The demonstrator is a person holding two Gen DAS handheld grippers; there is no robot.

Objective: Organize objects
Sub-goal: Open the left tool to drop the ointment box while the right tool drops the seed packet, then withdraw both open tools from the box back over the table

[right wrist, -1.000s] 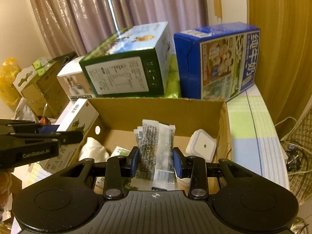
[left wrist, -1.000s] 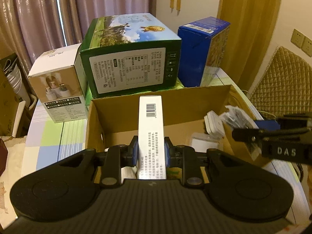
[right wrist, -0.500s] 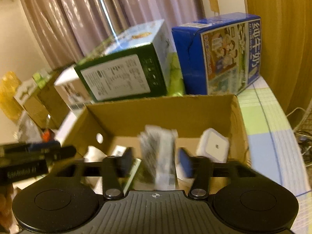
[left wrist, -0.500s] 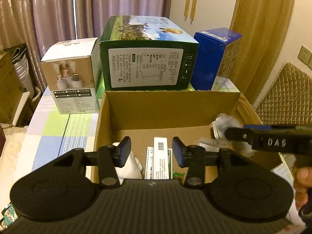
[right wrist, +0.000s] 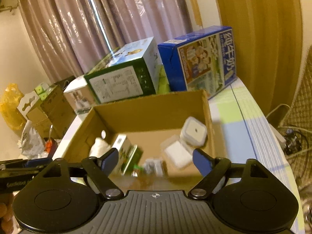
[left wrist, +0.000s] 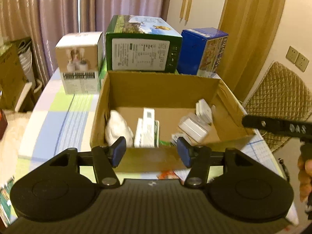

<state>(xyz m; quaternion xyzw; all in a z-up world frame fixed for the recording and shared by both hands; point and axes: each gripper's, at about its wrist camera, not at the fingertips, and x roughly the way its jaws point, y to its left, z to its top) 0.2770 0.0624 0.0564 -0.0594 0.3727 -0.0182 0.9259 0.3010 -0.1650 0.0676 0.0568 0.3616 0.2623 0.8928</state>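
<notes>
An open cardboard box stands on the checked tablecloth. Inside lie a long white carton, a white cloth bundle, a clear snack packet and white square containers. My left gripper hangs open and empty above the box's near wall. In the right wrist view my right gripper is open too, with nothing between its fingers, just short of the same wall.
Behind the box stand a green carton, a blue milk carton and a white product box. A quilted chair is at the right. Cartons and bags crowd the floor at the left.
Both grippers opened and let go: the white carton and the snack packet now lie in the box. Both grippers have pulled back and up from the box.
</notes>
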